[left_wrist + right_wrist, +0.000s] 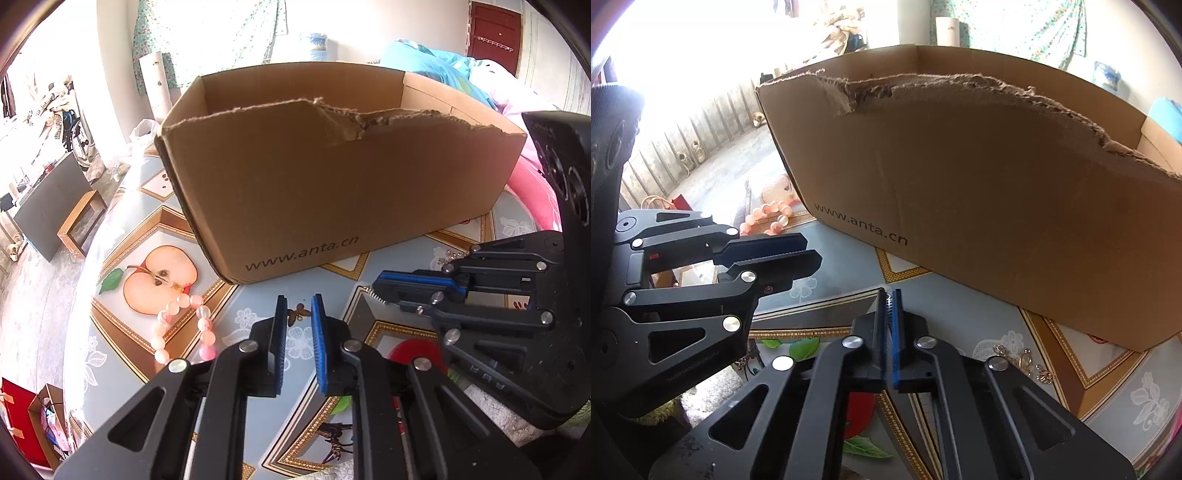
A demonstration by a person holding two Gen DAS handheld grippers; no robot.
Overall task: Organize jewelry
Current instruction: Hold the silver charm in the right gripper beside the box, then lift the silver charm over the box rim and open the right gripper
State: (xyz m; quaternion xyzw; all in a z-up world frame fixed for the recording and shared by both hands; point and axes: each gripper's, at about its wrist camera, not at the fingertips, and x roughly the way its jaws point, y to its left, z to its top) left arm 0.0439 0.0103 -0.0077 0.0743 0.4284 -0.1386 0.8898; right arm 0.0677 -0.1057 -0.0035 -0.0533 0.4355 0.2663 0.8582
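My left gripper (299,308) hangs low over the patterned tablecloth (258,295), jaws parted by a narrow gap, nothing between them. Just left of it lies the pink bead bracelet (184,325), partly on the printed apple. My right gripper (891,306) has its pads pressed together on a small silvery toothed piece (376,297); I cannot tell what it is. The torn cardboard box (332,166) marked www.anta.cn stands just beyond both grippers. Only the right wrist view shows gold earrings (1025,360) loose on the cloth near the box's corner; there the bracelet shows only partly, behind the left gripper.
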